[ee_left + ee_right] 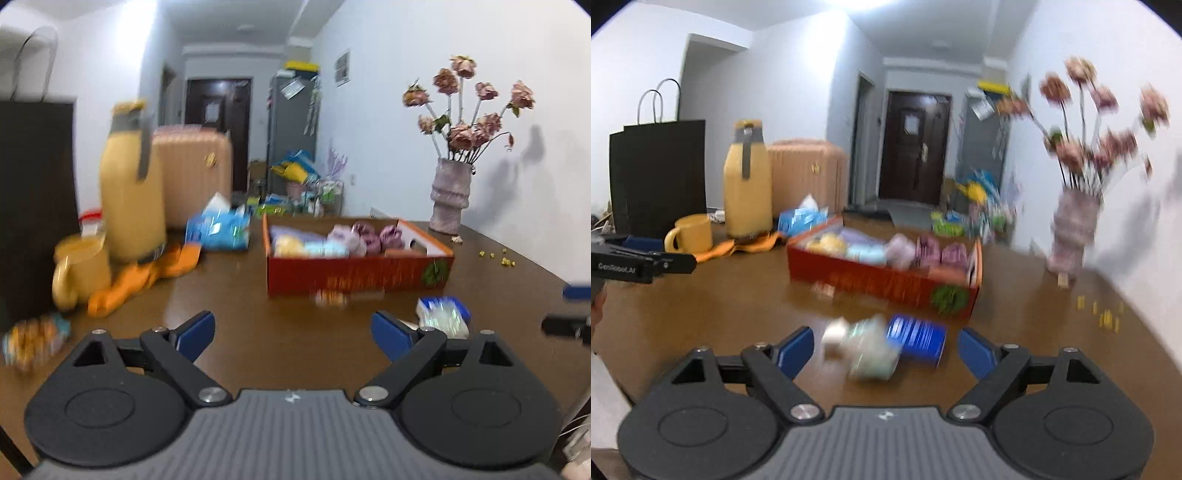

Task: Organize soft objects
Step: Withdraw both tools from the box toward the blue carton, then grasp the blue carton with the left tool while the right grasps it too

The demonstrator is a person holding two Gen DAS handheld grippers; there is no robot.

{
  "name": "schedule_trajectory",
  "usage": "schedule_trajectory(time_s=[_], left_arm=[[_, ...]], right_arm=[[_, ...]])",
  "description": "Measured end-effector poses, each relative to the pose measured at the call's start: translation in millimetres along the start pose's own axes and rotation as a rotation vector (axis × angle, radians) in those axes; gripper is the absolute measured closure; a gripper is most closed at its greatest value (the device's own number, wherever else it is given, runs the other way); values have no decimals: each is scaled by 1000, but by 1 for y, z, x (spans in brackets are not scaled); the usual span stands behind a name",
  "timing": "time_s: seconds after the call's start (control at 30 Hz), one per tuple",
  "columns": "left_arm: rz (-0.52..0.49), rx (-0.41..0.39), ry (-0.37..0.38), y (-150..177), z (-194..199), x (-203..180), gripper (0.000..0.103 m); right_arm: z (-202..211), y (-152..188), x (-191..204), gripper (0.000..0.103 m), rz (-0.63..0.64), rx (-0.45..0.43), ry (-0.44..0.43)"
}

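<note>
A red cardboard box point(360, 275) point(871, 278) stands on the brown table and holds rolled soft bundles in yellow point(290, 245), pale blue point(327, 248), lilac and purple point(373, 236). My left gripper point(293, 336) is open over bare table in front of the box, nothing between its blue pads. My right gripper point(886, 349) is open too. Just beyond its fingertips lie a pale green and white soft bundle point(868, 349) and a blue-and-white packet point(918, 338), both blurred. In the left wrist view that packet point(443, 314) lies right of my fingers.
Left on the table are a yellow thermos point(133, 192), a yellow mug point(81, 269), an orange cloth point(140, 280), a blue tissue pack point(218, 229) and a snack packet point(37, 339). A vase of flowers point(450, 195) stands by the right wall. A black paper bag point(657, 177) stands far left.
</note>
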State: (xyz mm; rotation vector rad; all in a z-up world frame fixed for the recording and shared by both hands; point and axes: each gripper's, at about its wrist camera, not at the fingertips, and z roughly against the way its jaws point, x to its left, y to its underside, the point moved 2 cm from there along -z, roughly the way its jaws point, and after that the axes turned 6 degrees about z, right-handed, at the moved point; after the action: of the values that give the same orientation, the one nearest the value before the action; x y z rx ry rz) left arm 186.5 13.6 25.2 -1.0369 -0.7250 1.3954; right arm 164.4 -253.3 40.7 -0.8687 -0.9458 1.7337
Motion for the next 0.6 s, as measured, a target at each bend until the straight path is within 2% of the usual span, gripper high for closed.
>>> schedule_trajectory(time_s=[0.1,0.2,0.27,0.43,0.6], left_arm=[[31,65,32,21,7,1,10],[2,93,41,30,7,-3,10],[-9,103,34,33,3,-5,10],[-6,128,46,32,-9,-10,10],[-4,172,86,15,-42,-30,10]], right_arm=[[9,24,8,18,-88,25,-20],[13,39,7,18,-153,42,-53],[11,44,6,18,-168,59,-39],[2,48,-2,18,-197,68,-29],[-15,43,-22,21,-226,67,-25]])
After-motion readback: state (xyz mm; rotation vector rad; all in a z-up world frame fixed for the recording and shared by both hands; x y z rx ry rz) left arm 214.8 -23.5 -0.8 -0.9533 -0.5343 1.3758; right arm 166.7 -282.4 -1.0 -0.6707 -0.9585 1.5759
